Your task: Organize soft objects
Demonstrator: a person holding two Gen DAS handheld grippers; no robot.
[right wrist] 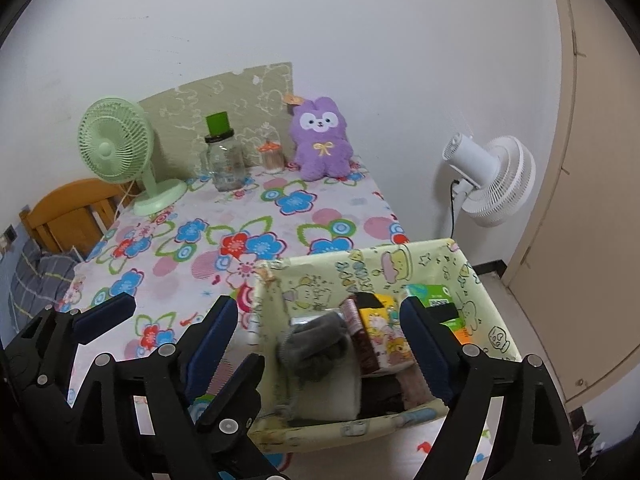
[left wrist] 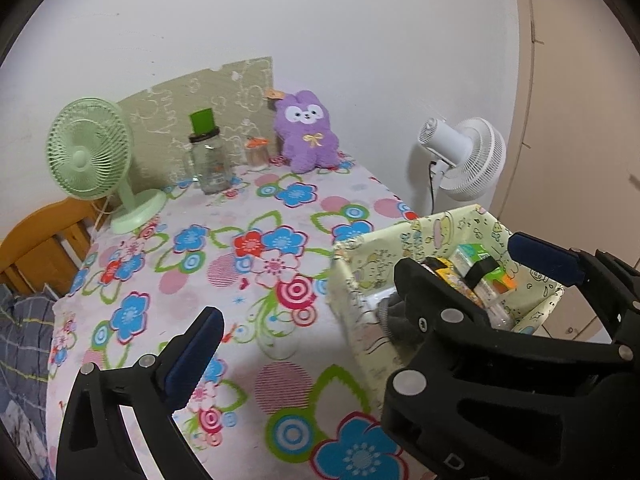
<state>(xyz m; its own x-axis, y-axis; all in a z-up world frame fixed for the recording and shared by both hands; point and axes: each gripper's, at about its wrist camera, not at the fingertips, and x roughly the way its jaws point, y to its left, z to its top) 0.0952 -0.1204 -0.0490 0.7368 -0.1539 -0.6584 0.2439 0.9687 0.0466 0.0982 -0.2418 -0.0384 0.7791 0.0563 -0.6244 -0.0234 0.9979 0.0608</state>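
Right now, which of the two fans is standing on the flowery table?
The green fan is. Its round foot sits on the flowery table, near the glass jar. The white fan is off the table, over by the wall.

I saw the flowered table (right wrist: 280,216) carrying a green fan (right wrist: 120,148), a jar (right wrist: 224,160), a small container (right wrist: 272,156), a purple plush (right wrist: 322,140) and a yellow box (right wrist: 460,276).
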